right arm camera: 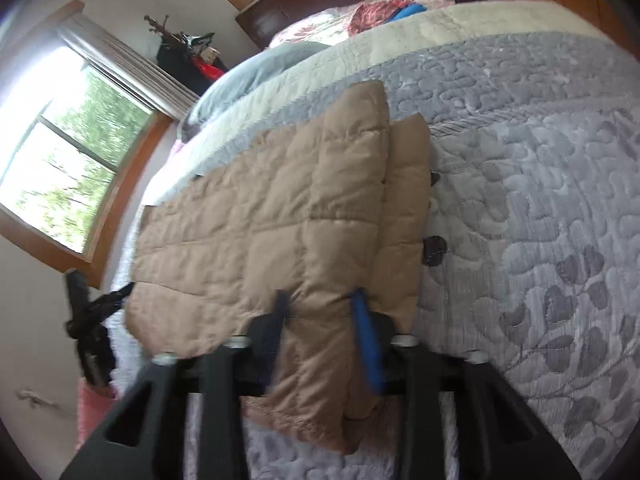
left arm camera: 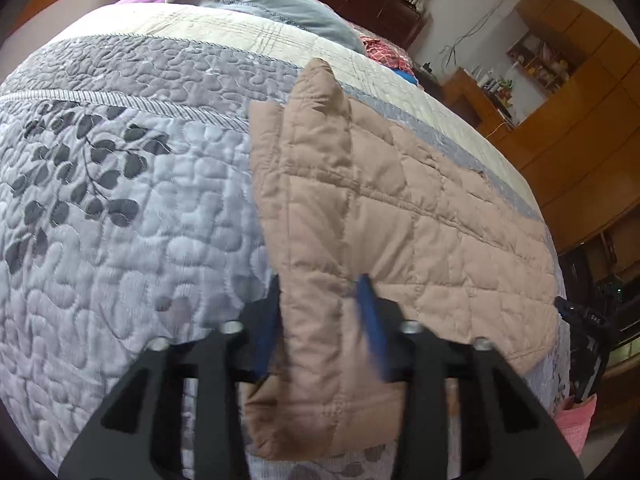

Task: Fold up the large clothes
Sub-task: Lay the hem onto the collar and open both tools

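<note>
So right now I've got both claws pinched onto the tan quilted jacket [left arm camera: 360,208], which is spread across the quilted bedspread [left arm camera: 120,240] near the edge of the bed. The left gripper [left arm camera: 320,292] is closed down on a bunched ridge of the fabric, blue pads squeezing it from both sides, and the right gripper [right arm camera: 320,300] is doing the same at the other end, clamped on a thick doubled-over section. In the right view you can see a second layer peeking out beside the top one, so I'd say the jacket's already got one fold in it lengthwise. Holding both ends of the same edge makes sense to me: puffy stuff slumps if you only lift one corner, so gripping both keeps the edge straight for carrying it over. My guess is the next bit is folding it across, and the risk is the slippery padding sliding out.
</note>
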